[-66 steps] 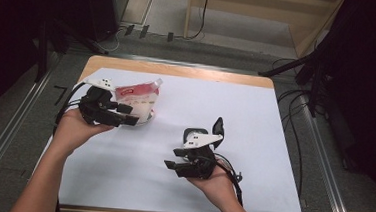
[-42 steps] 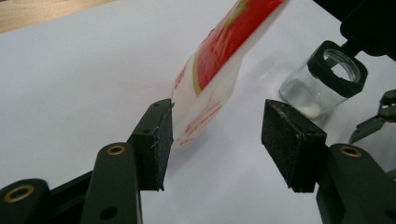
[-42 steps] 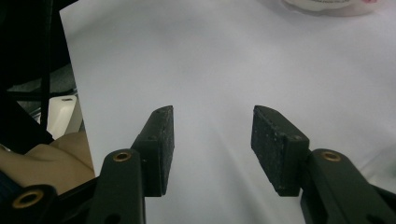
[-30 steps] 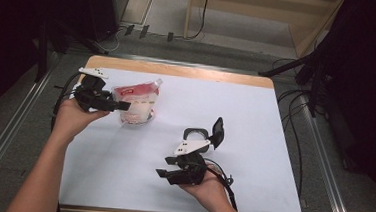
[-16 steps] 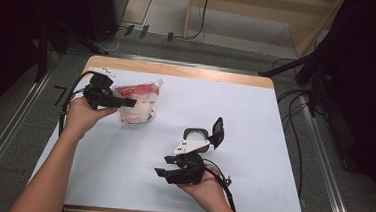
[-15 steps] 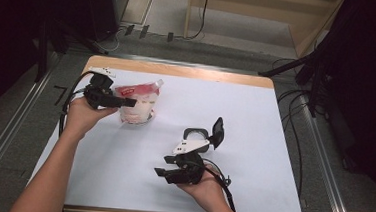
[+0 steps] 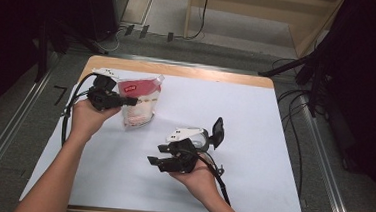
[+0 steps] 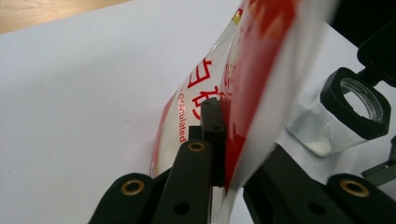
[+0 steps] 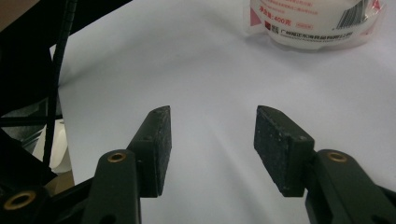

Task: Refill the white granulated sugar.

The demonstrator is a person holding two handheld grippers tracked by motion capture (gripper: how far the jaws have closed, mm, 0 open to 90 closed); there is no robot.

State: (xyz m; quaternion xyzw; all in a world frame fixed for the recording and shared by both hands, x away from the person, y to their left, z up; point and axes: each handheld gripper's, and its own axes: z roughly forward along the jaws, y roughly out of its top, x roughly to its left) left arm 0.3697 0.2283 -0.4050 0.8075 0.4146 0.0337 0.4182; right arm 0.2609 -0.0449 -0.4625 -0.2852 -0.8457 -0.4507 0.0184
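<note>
High view, nearest the person: the right claw is held low over the white counter, its jaws standing apart with nothing between them. Beside that hand a small clear jar with a black hinged lid flipped up sits on the counter, its mouth open. In the left gripper view the same jar has a little white powder at its bottom.

Farther back and to the left, the left claw is clamped on the upper red band of a sugar pouch. The pouch stands at the far left part of the counter, well apart from the jar. In the left gripper view the jaws are pressed together on the pouch, whose film bends away above them. The right gripper view looks across bare white surface to the base of the pouch, still resting on the counter.

As I judge it, the step in hand is securing the pouch, likely to open it or pour from it into the jar. The next move probably calls for the empty right claw to come across and take the opposite edge of the pouch top, or to steady the jar, while the left keeps its grip firm so the slick film does not slip.
</note>
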